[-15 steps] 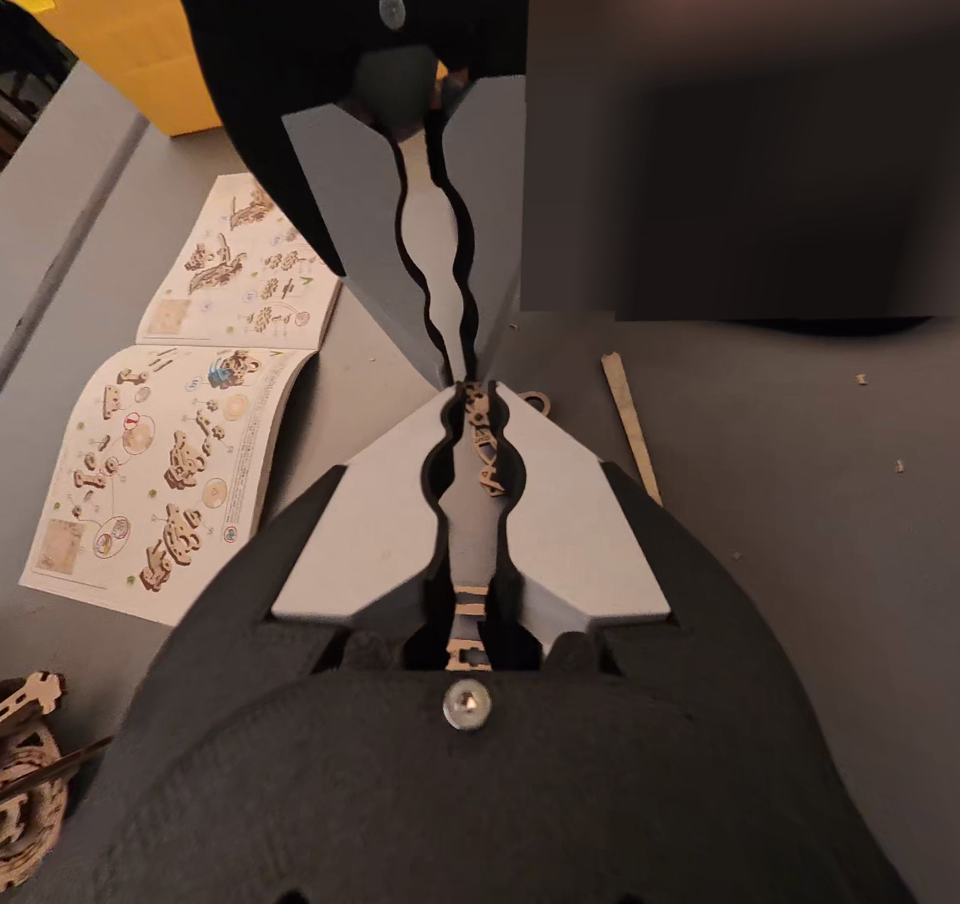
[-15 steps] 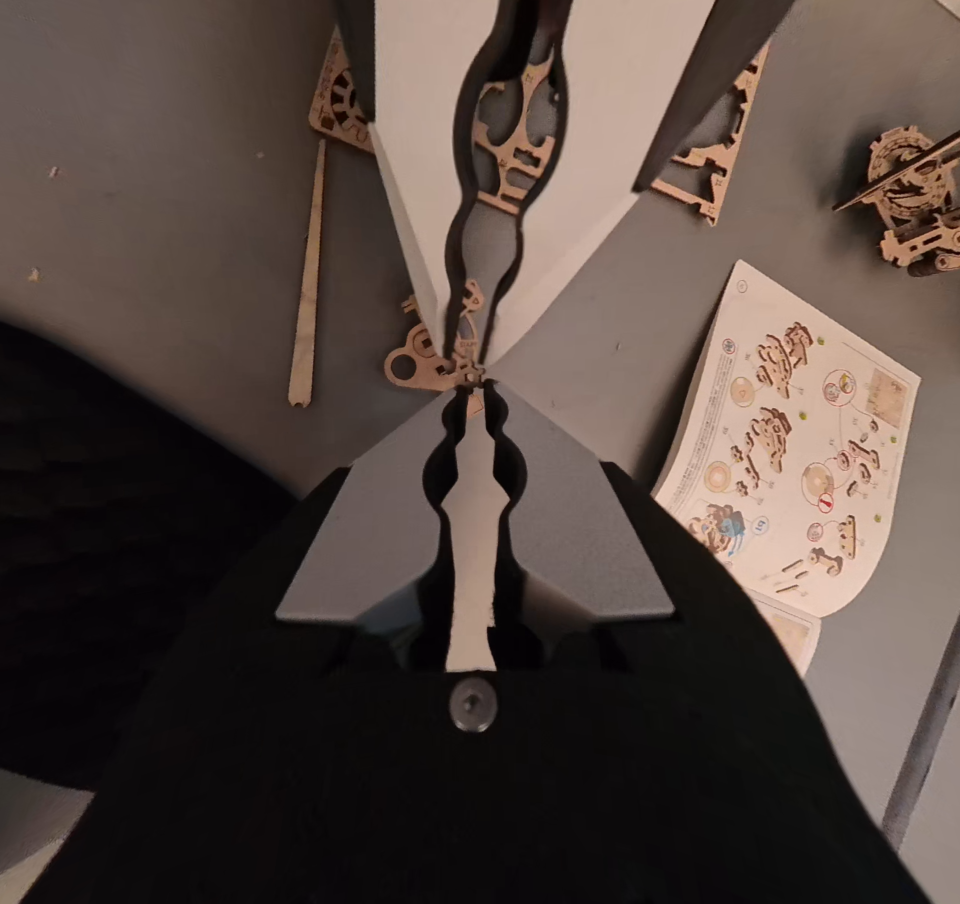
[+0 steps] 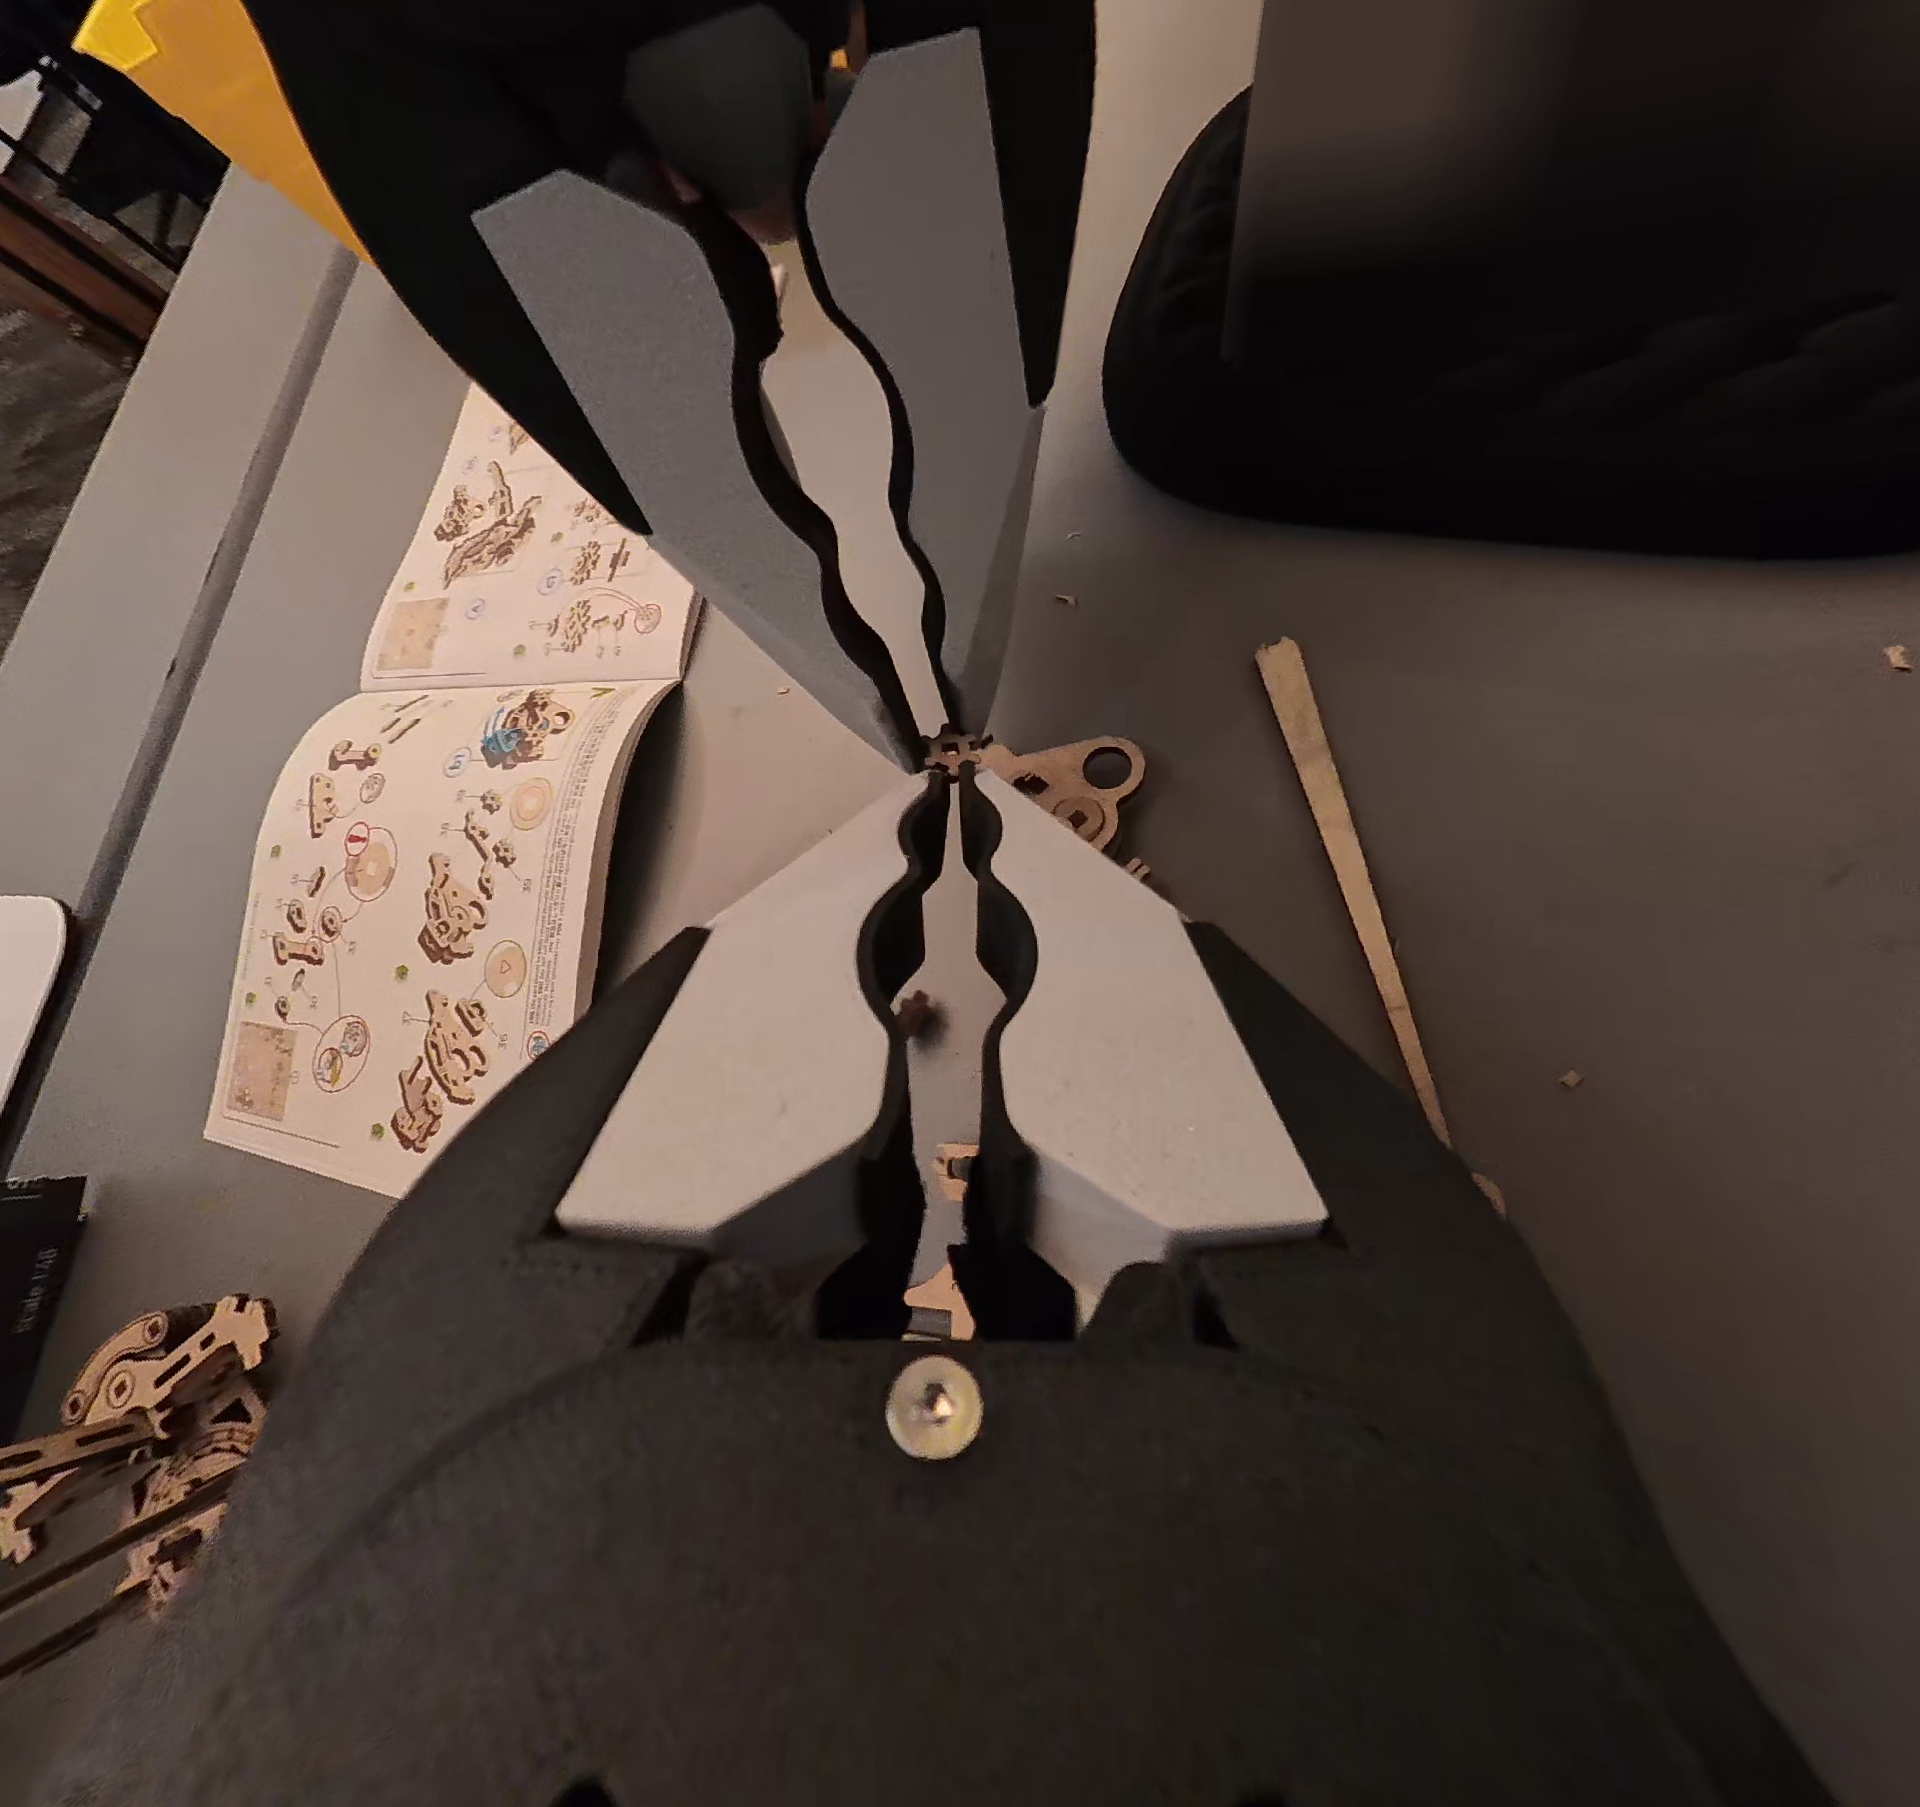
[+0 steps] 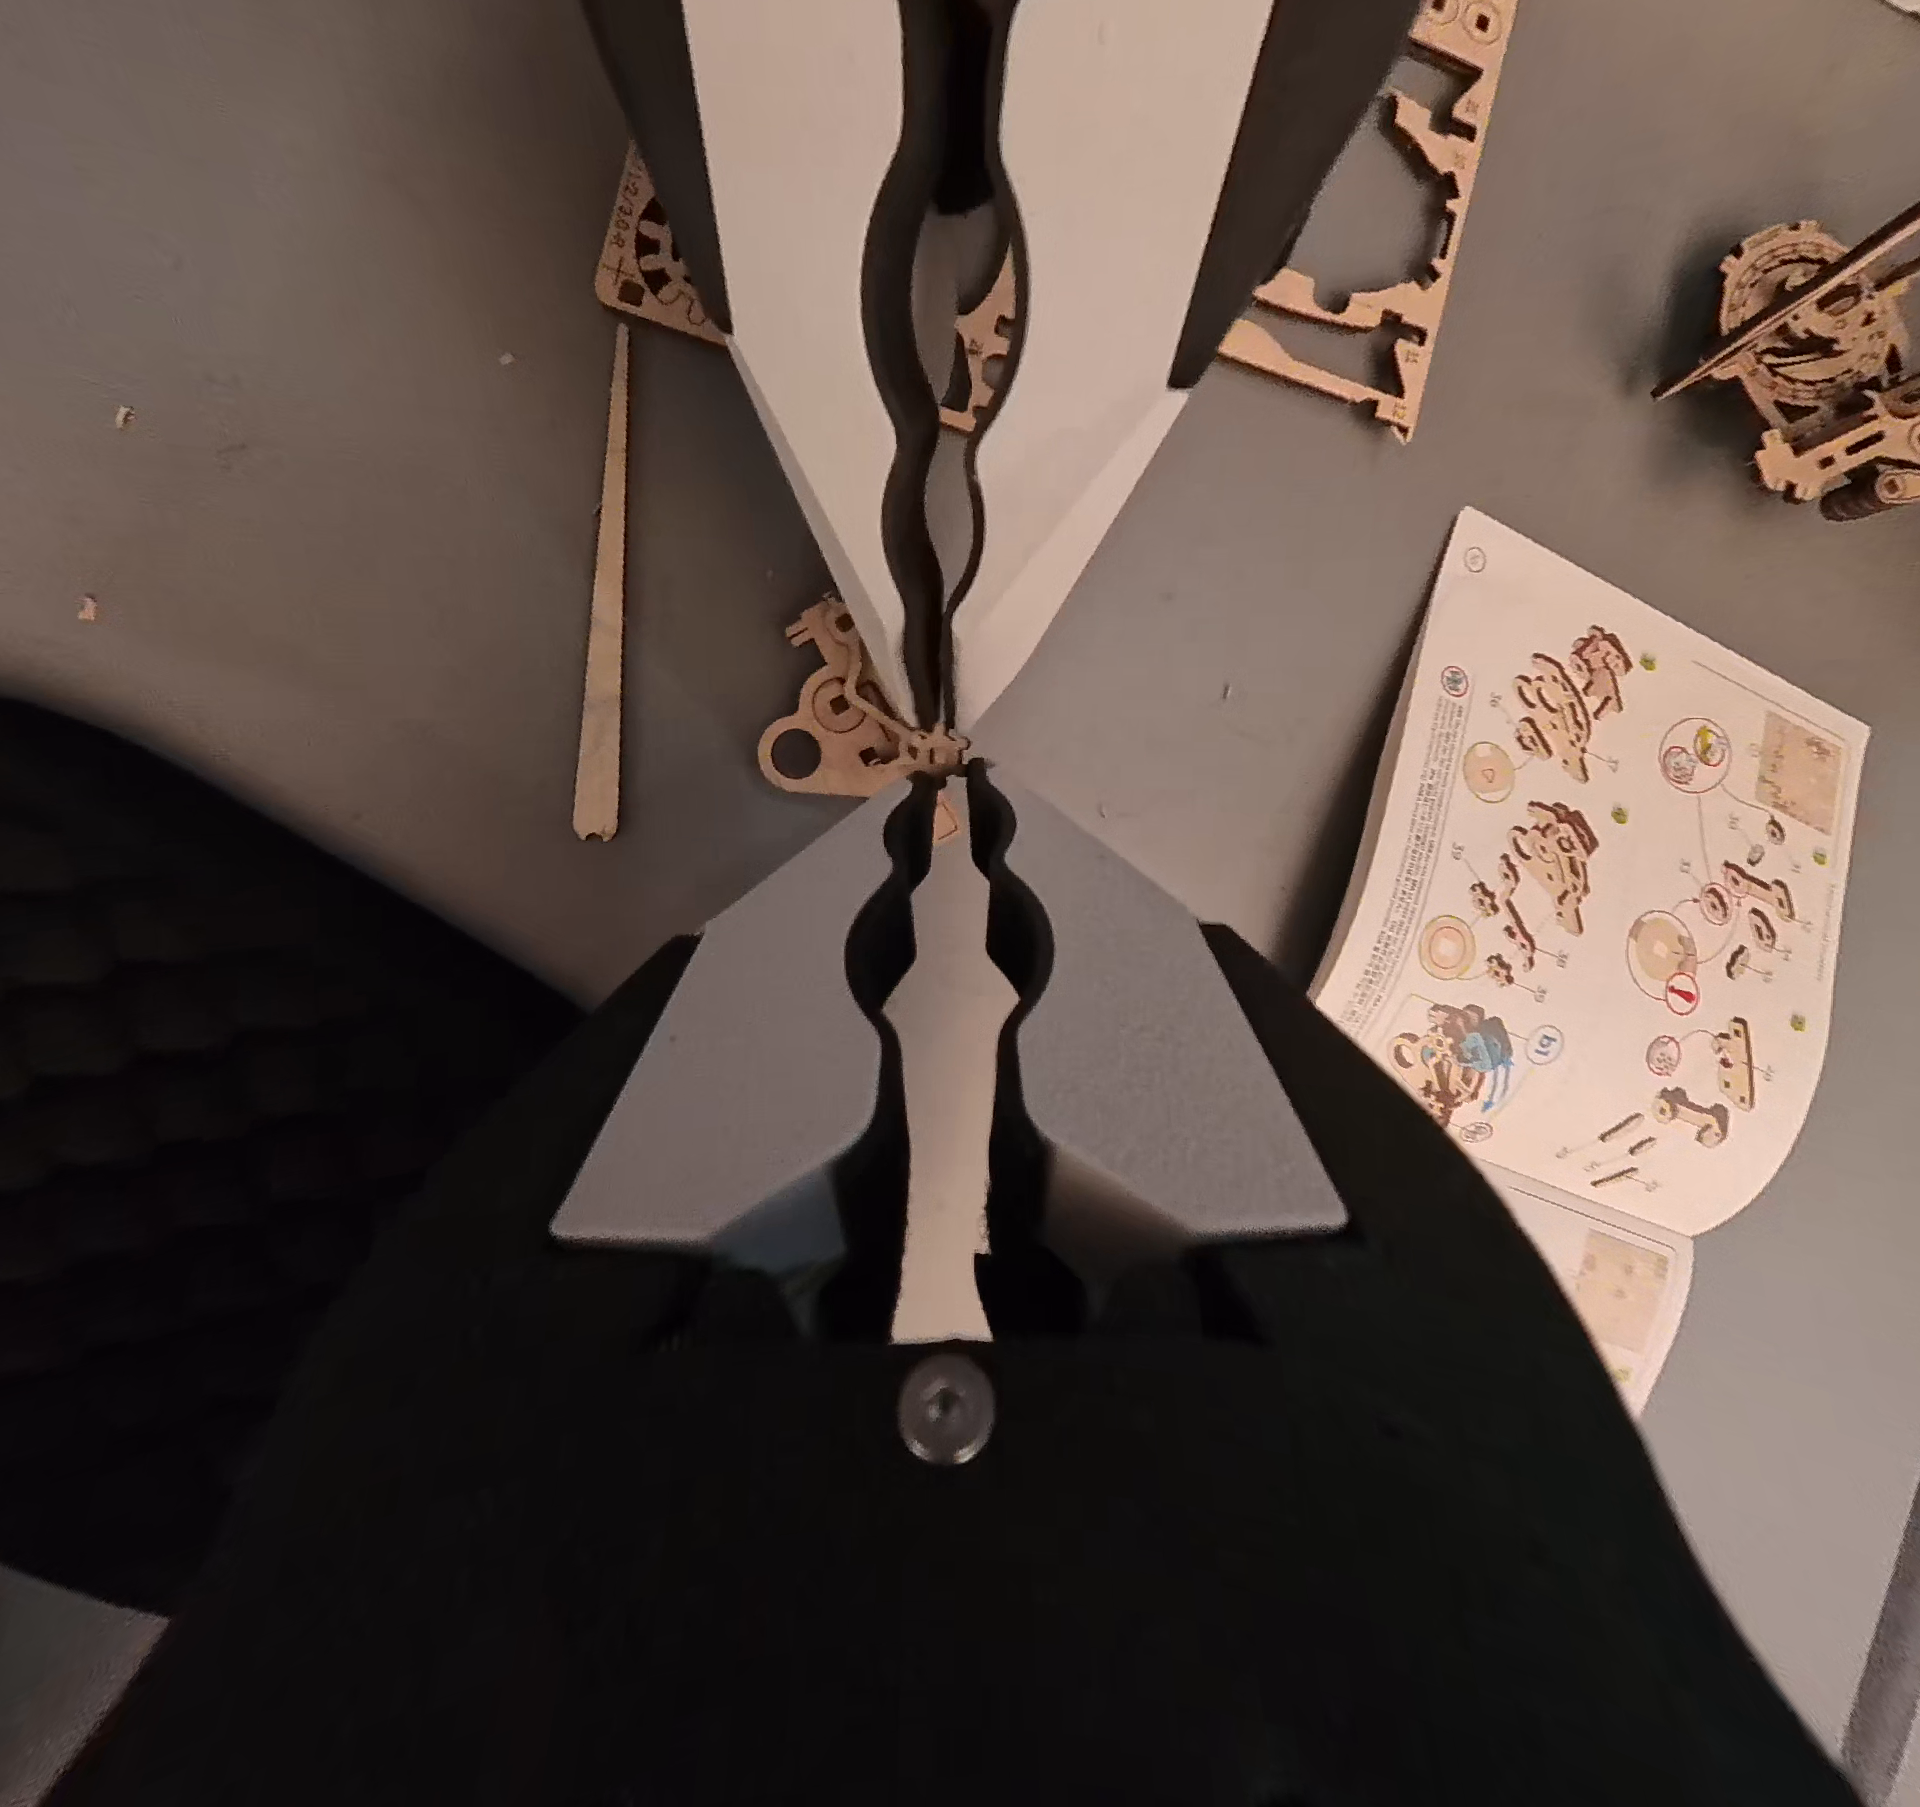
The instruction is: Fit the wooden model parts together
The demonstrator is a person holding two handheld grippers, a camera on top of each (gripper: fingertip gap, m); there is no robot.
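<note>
Grey table (image 3: 1558,926). Small wooden cog (image 3: 957,747) pinched tip-to-tip between left claw (image 3: 948,793) and right claw (image 4: 940,778), both pressed together. Flat part (image 4: 821,731) beneath tips; printed booklet (image 3: 436,905) left of left claw.

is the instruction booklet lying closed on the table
No, the instruction booklet lies open on the grey table, with two illustrated pages facing up, to the left of the left gripper in the left wrist view.
</note>
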